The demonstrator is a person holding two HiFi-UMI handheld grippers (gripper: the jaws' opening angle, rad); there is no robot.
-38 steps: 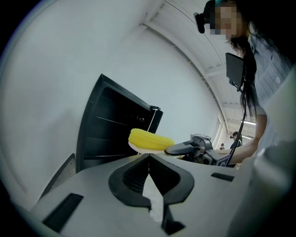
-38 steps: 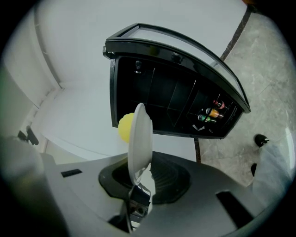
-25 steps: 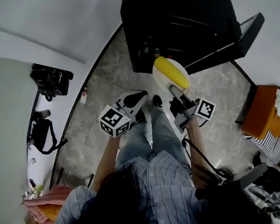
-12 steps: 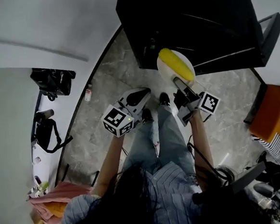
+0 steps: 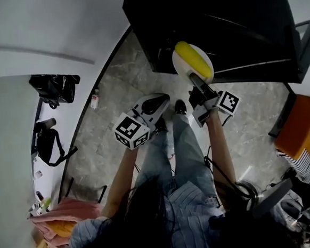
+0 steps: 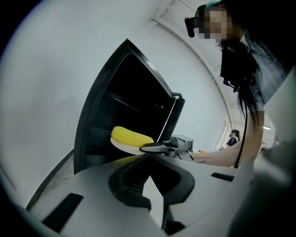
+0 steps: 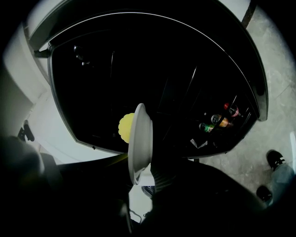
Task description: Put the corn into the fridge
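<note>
A yellow corn cob [image 5: 194, 60] lies on a small white plate [image 5: 178, 66]. My right gripper [image 5: 197, 82] is shut on the plate's near rim and holds it level in front of the open black fridge [image 5: 216, 14]. In the right gripper view the plate [image 7: 141, 139] stands edge-on with the corn [image 7: 124, 127] beside it, before the dark fridge interior. The left gripper view shows the corn [image 6: 131, 136] and plate [image 6: 124, 146] at the fridge's opening. My left gripper [image 5: 156, 102] hangs lower and to the left, shut and empty.
Several bottles [image 7: 217, 120] stand low inside the fridge. The fridge door [image 5: 304, 45] is swung open at the right. Black bags [image 5: 53, 88] sit on a white ledge at left, and a small bottle [image 5: 94, 99] stands on the floor. An orange seat [image 5: 305, 135] is at right.
Both grippers have moved forward toward the fridge. The plate with the corn has gone from the floor side of the fridge front to right at its opening.
</note>
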